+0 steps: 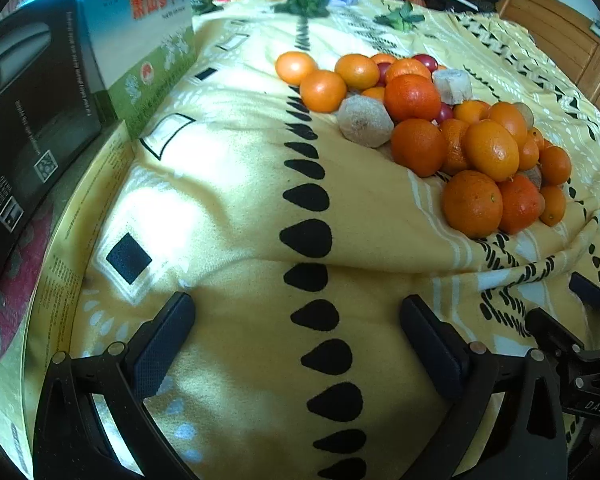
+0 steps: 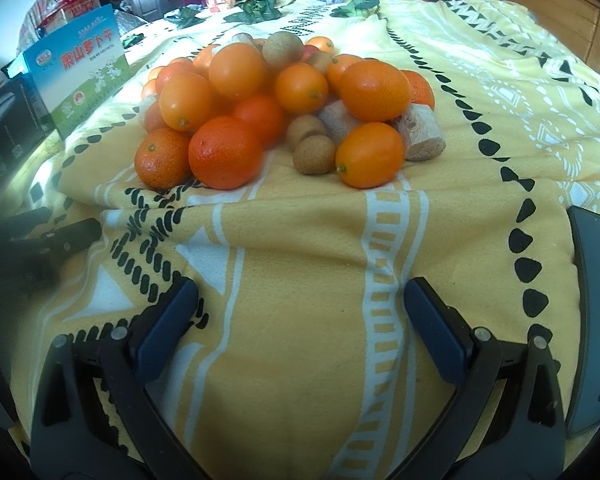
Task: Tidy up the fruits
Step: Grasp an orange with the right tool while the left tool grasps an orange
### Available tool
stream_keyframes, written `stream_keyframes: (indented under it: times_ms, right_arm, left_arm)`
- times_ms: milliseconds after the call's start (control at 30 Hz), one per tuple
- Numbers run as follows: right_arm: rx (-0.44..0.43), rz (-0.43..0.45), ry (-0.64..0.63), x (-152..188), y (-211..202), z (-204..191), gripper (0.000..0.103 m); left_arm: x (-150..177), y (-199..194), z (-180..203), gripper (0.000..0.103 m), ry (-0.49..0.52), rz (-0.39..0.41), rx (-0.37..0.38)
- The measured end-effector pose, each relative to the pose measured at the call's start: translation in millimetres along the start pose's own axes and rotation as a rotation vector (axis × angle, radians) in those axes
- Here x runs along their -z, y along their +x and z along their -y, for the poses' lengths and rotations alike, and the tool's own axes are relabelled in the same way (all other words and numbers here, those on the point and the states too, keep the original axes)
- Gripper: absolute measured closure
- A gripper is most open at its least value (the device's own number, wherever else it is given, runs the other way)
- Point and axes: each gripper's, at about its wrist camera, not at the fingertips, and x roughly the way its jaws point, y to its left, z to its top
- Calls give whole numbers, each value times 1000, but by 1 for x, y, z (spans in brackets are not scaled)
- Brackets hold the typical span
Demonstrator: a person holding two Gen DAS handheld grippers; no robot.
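Both tools — the left tool point(image 1: 296, 344) and the right tool point(image 2: 300, 328) — are spread wide and empty over the yellow blanket point(image 2: 308, 240). The fruit pile point(image 2: 276, 108) lies ahead; best start with the loose front kumquat point(image 2: 370, 155) — gently.

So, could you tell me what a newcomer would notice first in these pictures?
The heap of orange fruit piled on the yellow patterned blanket, ahead of both grippers, draws the eye first. Next comes the blue-and-green box standing at the blanket's left edge. Both the left gripper and right gripper are open and empty.
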Motion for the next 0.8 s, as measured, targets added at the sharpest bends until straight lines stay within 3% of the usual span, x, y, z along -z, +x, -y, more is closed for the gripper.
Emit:
stream_keyframes:
  times_ms: [100, 200, 333, 367, 433, 467, 567, 633, 700, 800]
  right_arm:
    - [-45, -75, -50, -5, -5, 0, 0]
    - [-118, -98, -14, -4, -8, 10, 0]
    - [-139, -127, -14, -6, -13, 14, 2]
    - [-168, -110, 24, -8, -21, 20, 5]
    - [-236, -36, 103, -14, -41, 33, 29]
    - [-255, 4, 131, -18, -50, 40, 33]
    - [-260, 59, 200, -37, -53, 56, 40]
    - [-272, 38, 245, -50, -39, 62, 49]
    - [-284, 22, 261, -59, -25, 65, 57]
    - [-257, -4, 266, -63, -12, 69, 57]
  left_arm:
    - [3, -1, -3, 0, 13, 30, 28]
    - [6, -2, -3, 0, 18, 50, 23]
    - [4, -7, -6, 1, 18, 40, 66]
    - [3, -11, -8, 2, 7, 38, 93]
    - [0, -21, -11, 7, -20, 60, 146]
    - [-2, -28, -10, 9, -23, 80, 171]
    - [-13, -46, 3, 15, 24, 139, 212]
    - [-22, -52, 16, 16, 85, 163, 239]
    - [-30, -49, 28, 19, 142, 159, 265]
    - [-36, -34, 44, 28, 207, 115, 314]
